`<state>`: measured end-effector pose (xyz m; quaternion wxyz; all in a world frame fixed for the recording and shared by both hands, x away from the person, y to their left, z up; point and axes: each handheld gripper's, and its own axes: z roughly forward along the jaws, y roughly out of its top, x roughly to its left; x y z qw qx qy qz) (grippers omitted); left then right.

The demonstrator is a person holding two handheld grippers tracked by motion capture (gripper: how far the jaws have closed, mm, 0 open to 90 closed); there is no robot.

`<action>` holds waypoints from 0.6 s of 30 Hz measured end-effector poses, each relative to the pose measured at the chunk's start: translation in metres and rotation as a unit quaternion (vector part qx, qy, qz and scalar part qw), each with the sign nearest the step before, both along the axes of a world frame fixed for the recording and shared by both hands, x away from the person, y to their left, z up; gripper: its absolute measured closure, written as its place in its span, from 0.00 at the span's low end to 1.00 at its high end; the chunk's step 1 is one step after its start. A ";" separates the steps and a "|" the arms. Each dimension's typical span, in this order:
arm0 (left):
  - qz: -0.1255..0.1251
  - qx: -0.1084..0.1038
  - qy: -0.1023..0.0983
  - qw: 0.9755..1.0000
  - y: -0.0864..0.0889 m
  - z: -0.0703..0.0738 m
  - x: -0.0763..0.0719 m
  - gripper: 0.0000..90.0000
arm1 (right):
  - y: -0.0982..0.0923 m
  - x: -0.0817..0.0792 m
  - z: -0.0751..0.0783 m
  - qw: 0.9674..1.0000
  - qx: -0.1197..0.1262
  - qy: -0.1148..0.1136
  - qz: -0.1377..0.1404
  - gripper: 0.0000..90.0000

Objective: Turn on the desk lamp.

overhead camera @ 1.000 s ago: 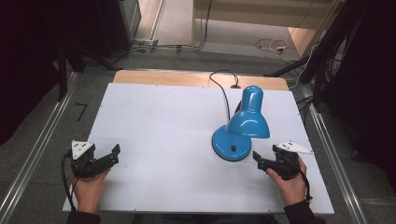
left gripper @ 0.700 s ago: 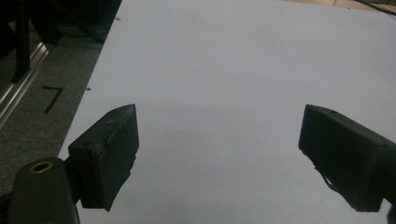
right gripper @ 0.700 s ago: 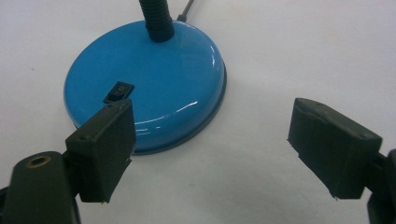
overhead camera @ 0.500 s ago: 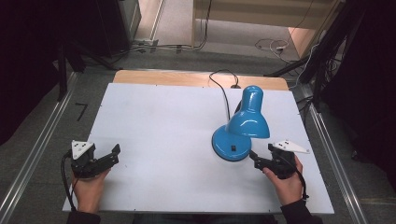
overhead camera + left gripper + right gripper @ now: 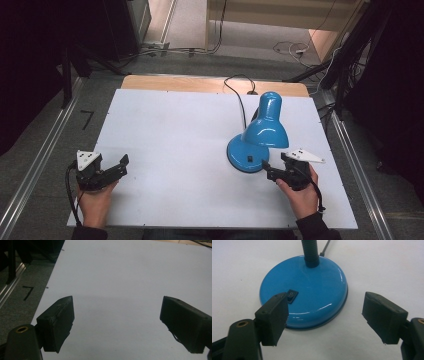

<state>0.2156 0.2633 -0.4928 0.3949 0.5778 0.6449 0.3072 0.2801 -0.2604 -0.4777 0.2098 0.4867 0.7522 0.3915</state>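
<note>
High view overhead; claw views low (both share table [image 5: 175,130])

White tabletop [image 5: 175,130], wooden strip behind [image 5: 175,82] — grey floor [image 5: 185,60], metal rails [image 5: 37,165], loose cables [image 5: 287,47].

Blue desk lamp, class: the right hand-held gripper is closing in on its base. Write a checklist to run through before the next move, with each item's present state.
1. Right hand-held gripper jaws apart with nothing between them, though they have just been closing a little: ok.
2. Blue desk lamp upright on the table: ok.
3. Rocker switch on the lamp base faces the gripper, unobstructed: ok.
4. Lamp cord trails off the far edge, away from both grippers: ok.
5. Left hand-held gripper open, apart from the lamp: ok.
6. Switch on or off: cannot tell.
</note>
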 end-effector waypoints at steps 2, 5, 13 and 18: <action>0.000 0.000 0.000 1.000 0.000 0.000 0.000 0.14 | 0.003 0.000 0.000 1.000 0.000 0.000 0.003 0.24; 0.000 -0.001 0.000 1.000 0.000 0.000 0.000 0.14 | 0.005 0.001 0.000 1.000 0.000 -0.003 0.010 0.27; -0.002 -0.001 0.000 1.000 0.000 0.000 0.000 0.14 | 0.011 0.002 0.001 1.000 0.001 -0.004 0.014 0.39; -0.002 -0.002 0.001 1.000 0.000 0.000 0.000 0.14 | 0.015 0.003 0.002 1.000 0.013 -0.016 0.021 0.57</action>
